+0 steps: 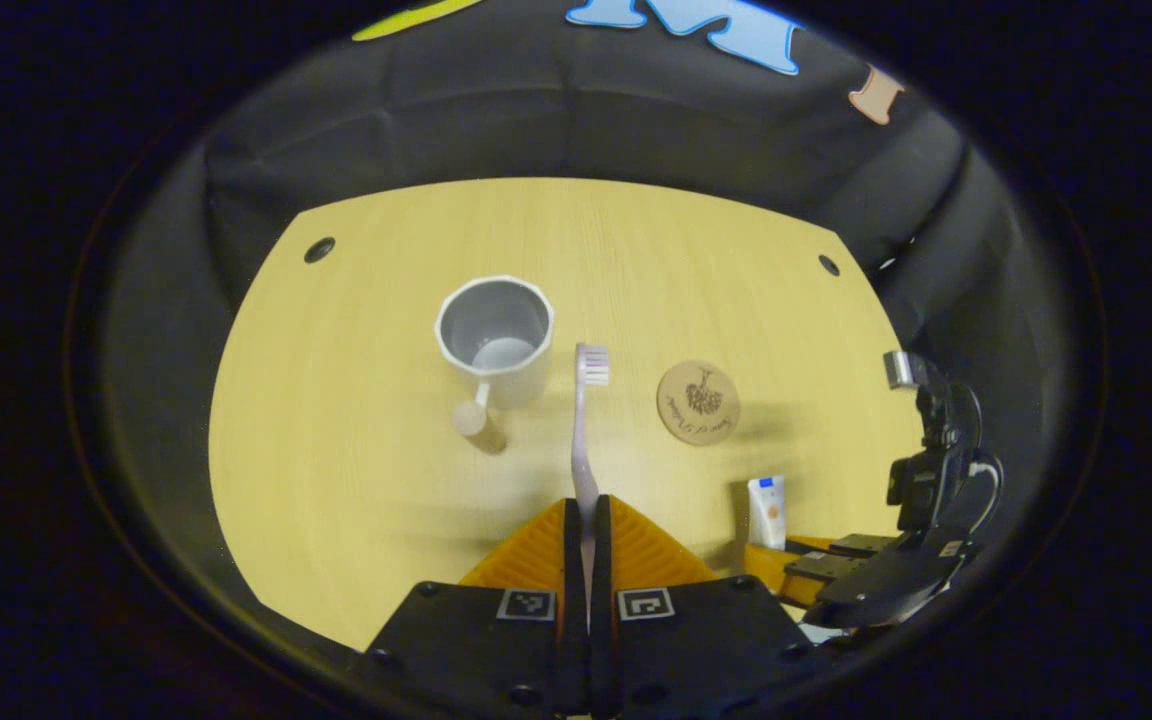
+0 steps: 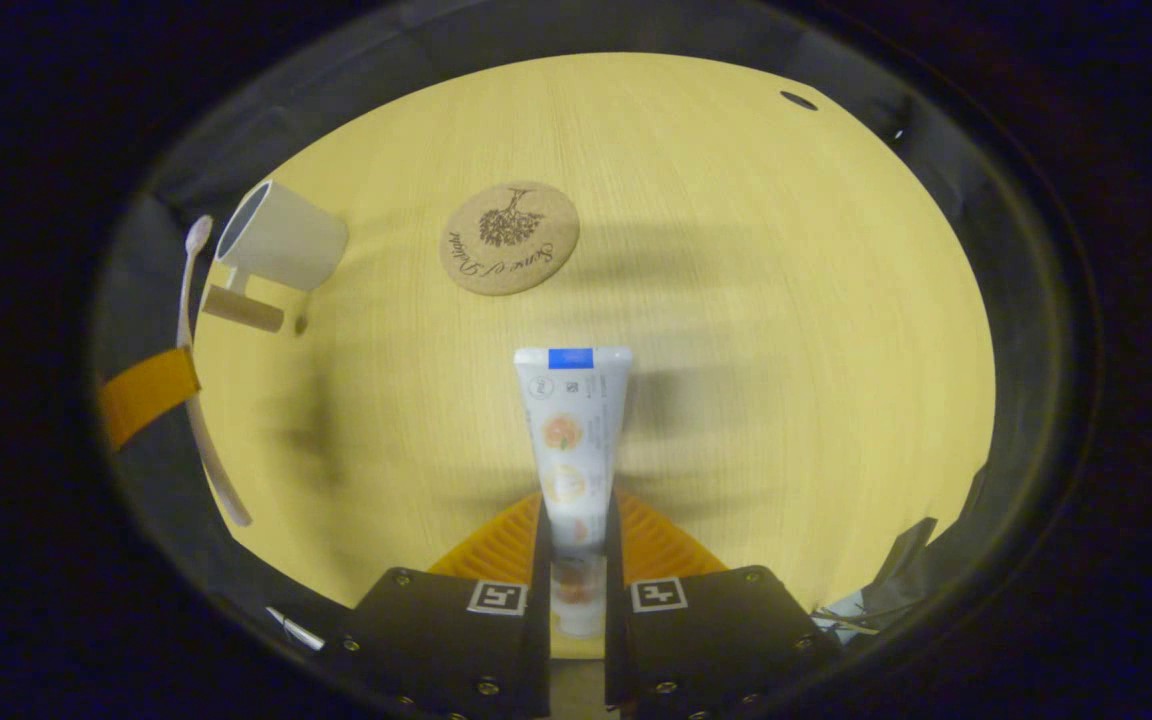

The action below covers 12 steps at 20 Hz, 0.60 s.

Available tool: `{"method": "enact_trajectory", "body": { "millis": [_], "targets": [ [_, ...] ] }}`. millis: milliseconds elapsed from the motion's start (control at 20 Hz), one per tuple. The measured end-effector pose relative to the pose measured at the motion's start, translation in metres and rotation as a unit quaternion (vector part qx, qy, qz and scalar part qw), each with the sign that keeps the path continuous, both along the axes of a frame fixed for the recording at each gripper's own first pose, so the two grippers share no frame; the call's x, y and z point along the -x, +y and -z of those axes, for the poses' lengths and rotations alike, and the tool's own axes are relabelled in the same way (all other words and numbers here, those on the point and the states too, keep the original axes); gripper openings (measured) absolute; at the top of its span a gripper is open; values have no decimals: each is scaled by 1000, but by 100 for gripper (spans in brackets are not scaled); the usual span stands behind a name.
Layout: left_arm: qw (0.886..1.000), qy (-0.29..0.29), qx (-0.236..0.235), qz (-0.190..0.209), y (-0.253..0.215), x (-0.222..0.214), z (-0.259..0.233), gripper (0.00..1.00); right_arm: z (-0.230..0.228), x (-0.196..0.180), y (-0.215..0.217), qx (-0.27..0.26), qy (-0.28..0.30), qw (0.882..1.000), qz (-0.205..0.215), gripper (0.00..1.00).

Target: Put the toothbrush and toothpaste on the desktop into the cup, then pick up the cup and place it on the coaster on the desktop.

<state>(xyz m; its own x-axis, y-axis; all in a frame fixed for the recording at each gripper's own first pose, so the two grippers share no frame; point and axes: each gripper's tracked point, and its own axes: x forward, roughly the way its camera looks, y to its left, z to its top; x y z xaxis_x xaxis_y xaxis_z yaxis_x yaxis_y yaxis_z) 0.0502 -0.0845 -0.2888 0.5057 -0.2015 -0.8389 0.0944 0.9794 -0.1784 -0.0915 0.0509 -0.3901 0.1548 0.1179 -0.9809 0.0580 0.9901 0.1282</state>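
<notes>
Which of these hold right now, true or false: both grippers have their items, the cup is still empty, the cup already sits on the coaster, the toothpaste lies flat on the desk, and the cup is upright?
1. The left gripper is shut on the toothbrush. True.
2. The right gripper is shut on the toothpaste. True.
3. The cup already holds the toothbrush. False: its inside is bare, and the brush is in the left gripper.
4. The cup sits on the coaster. False: it stands on the desktop, apart from the bare coaster.
5. The toothpaste lies flat on the desktop. False: it is held between the right gripper's fingers.
6. The cup stands upright. True.
</notes>
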Motion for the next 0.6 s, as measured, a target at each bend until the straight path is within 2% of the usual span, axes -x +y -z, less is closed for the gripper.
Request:
{"method": "enact_trajectory", "body": {
  "millis": [600],
  "targets": [
    [995, -93, -1, -39, 50, -120, -64, 8, 0, 14, -5, 0, 13, 1000, 2, 23]
  ]
}}
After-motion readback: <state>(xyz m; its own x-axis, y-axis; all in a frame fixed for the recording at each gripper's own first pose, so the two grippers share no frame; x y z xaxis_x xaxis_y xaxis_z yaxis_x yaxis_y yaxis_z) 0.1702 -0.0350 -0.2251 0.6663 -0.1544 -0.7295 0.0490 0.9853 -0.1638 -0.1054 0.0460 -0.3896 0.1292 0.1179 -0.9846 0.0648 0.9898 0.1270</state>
